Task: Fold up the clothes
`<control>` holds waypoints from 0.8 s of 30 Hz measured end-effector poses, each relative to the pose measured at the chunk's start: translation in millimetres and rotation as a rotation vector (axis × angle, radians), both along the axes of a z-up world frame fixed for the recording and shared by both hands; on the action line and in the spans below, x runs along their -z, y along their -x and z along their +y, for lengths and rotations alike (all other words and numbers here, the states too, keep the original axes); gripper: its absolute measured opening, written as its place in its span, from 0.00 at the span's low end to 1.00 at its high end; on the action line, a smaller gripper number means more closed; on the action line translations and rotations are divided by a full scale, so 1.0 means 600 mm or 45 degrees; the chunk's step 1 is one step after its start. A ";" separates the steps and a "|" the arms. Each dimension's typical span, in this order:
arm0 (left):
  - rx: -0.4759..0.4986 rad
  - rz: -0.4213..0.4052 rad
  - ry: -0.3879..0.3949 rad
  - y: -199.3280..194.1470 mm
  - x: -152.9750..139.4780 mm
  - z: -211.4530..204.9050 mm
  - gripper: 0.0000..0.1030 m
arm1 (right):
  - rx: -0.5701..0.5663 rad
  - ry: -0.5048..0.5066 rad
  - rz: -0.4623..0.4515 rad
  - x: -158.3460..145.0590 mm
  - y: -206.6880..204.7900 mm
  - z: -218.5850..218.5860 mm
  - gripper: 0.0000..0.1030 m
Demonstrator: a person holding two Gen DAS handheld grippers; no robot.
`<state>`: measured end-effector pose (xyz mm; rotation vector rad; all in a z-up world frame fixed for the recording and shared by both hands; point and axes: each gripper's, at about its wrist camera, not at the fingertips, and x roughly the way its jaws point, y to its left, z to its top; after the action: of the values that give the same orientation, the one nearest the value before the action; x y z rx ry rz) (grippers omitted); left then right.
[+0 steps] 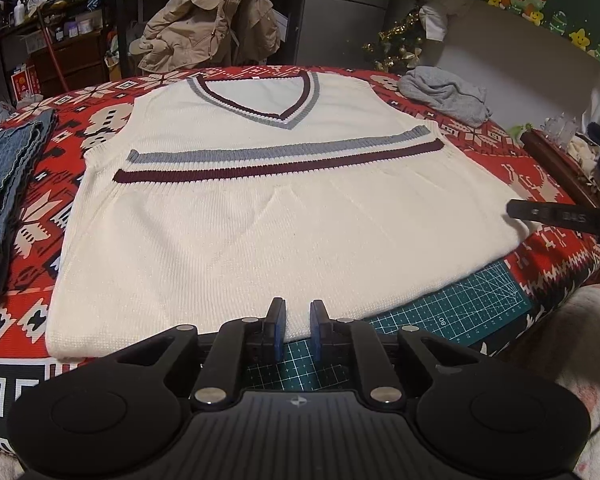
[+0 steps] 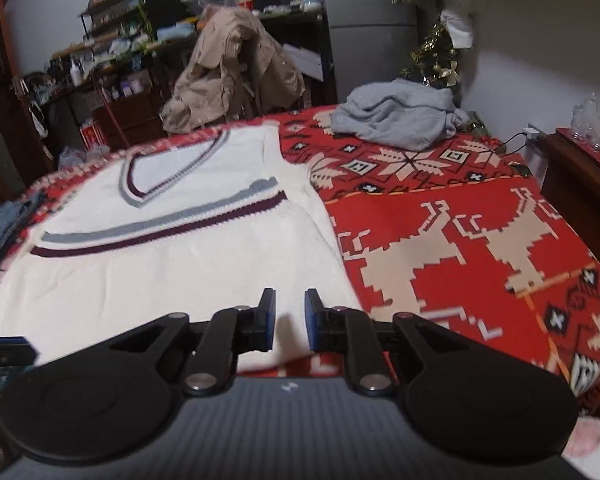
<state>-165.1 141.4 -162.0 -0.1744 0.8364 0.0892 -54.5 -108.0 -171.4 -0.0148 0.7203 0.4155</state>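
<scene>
Cream knit vest (image 1: 284, 216), grey and maroon chest stripes, lies flat and front-up on the red patterned cloth (image 2: 460, 240), V-neck away from both cameras. Left gripper (image 1: 297, 316) sits at the near hem, fingers apart with a narrow gap, gripping nothing; green cutting mat (image 1: 452, 308) shows beneath. Right gripper (image 2: 290, 312) is over the vest's near right corner, also parted and empty. Folded jeans (image 1: 4, 184) left of the vest, crumpled grey garment (image 2: 396, 116) at the far right.
</scene>
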 end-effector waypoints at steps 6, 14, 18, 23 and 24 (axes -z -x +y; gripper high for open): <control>0.025 0.018 0.046 -0.006 -0.003 0.011 0.13 | 0.039 0.066 0.066 0.007 -0.007 -0.011 0.12; 0.039 0.019 0.090 -0.014 -0.002 0.030 0.15 | 0.098 0.045 0.064 -0.016 -0.007 -0.019 0.04; 0.053 0.010 0.124 -0.017 0.001 0.033 0.25 | 0.016 0.041 0.022 -0.017 -0.025 0.013 0.04; 0.055 0.011 0.171 -0.016 0.002 0.041 0.25 | 0.049 0.097 0.091 0.005 -0.043 0.025 0.04; 0.056 0.011 0.180 -0.016 0.002 0.043 0.25 | 0.060 0.098 0.097 0.005 -0.042 0.021 0.04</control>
<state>-155.6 167.0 -163.4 -0.2889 0.8552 -0.0106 -29.5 -95.4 -174.6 -0.0547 0.8098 0.3445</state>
